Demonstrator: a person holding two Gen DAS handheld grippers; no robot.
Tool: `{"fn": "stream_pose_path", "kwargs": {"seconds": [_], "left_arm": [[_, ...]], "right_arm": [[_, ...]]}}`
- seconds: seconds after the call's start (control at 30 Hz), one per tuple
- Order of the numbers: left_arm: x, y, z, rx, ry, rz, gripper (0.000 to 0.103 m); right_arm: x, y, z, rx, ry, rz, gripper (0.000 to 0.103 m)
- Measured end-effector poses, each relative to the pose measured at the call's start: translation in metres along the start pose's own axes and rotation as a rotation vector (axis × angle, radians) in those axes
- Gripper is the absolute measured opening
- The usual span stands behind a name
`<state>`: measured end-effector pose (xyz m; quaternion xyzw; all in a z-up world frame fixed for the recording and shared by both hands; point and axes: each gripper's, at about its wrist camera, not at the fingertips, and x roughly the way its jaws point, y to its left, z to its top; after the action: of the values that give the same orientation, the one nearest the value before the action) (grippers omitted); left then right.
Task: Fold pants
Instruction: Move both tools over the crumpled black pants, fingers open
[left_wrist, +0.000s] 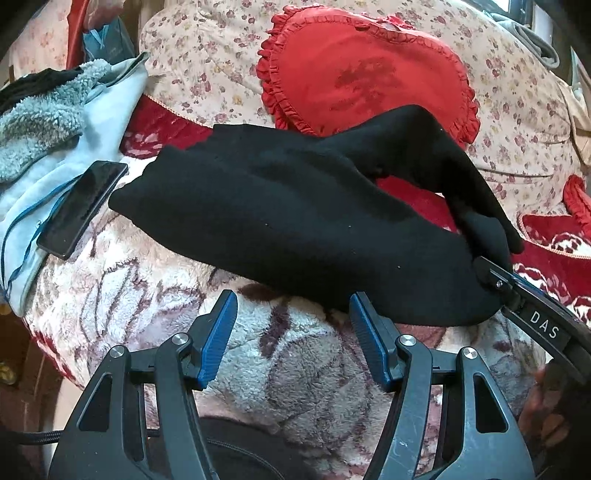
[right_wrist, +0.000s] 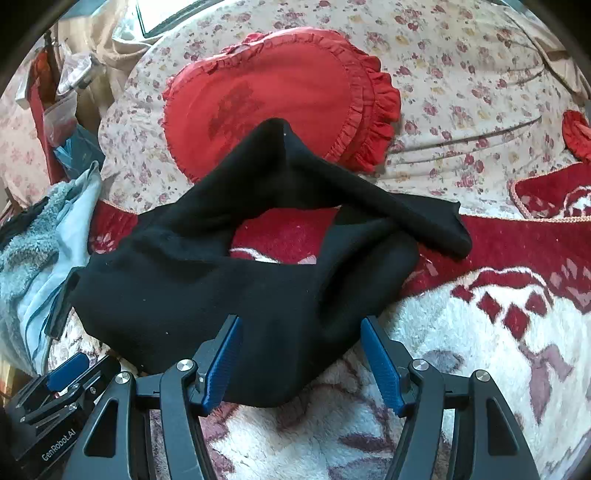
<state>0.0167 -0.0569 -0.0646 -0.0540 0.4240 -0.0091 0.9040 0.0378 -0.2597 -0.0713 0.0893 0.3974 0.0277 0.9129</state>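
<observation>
Phone (left_wrist: 82, 208) and heart cushion (left_wrist: 364, 70) flank black pants (left_wrist: 295, 221).

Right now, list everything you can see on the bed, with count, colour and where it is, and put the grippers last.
pants: one, black, crumpled on the blanket mid-bed, one leg bent back over the other
heart pillow: one, red with a ruffled edge, behind the pants
quilt: one, cream with small red flowers, under the pillow at the back
blanket: one, fluffy white with red and maroon pattern, under the pants
phone: one, black, left of the pants, lying on the pale blue garment
pale blue garment: one, fleece-lined, heaped at the left edge
left gripper: one, black with blue pads, open, over the blanket near the pants' edge
right gripper: one, black with blue pads, open, at the pants' near edge
</observation>
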Motion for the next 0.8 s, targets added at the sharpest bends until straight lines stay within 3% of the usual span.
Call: {"fn": "stream_pose_path", "kwargs": {"seconds": [0.8], "left_arm": [[0.0004, -0.0019, -0.0004, 0.010, -0.002, 0.009, 0.063]], "right_arm": [[0.0061, 0.0007, -0.0012, 0.003, 0.030, -0.004, 0.065]]}}
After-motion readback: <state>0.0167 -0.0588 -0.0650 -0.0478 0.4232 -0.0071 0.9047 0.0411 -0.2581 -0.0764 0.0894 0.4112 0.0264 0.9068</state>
